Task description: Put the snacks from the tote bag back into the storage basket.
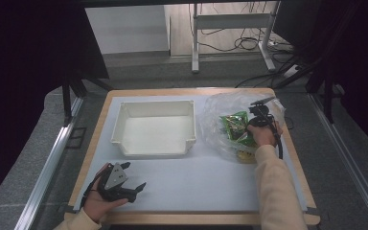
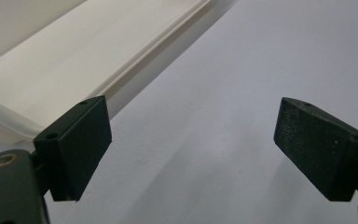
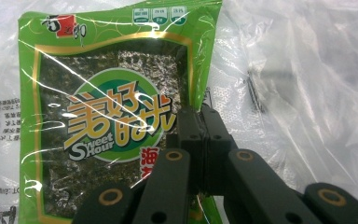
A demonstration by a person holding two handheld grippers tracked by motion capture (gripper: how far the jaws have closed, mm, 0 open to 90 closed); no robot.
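Note:
A green seaweed snack packet (image 3: 107, 116) lies in a crumpled clear plastic bag (image 3: 307, 70) at the table's right side, where the packet (image 1: 234, 123) shows through the bag (image 1: 215, 110). My right gripper (image 3: 204, 126) has its jaws pressed together on the packet's right edge, pinching it. From above, that gripper (image 1: 250, 123) reaches into the bag, with the hand just behind it. My left gripper (image 1: 136, 176) rests near the front left of the table, open, with nothing between its pads (image 2: 193, 149).
A white rectangular tray (image 1: 153, 103) stands at the middle back of the grey mat, with nothing inside; its wall (image 2: 51, 60) is just beyond my left gripper. More packets, one yellowish (image 1: 243, 154), lie in the bag. The wooden table edge (image 1: 196, 218) runs along the front.

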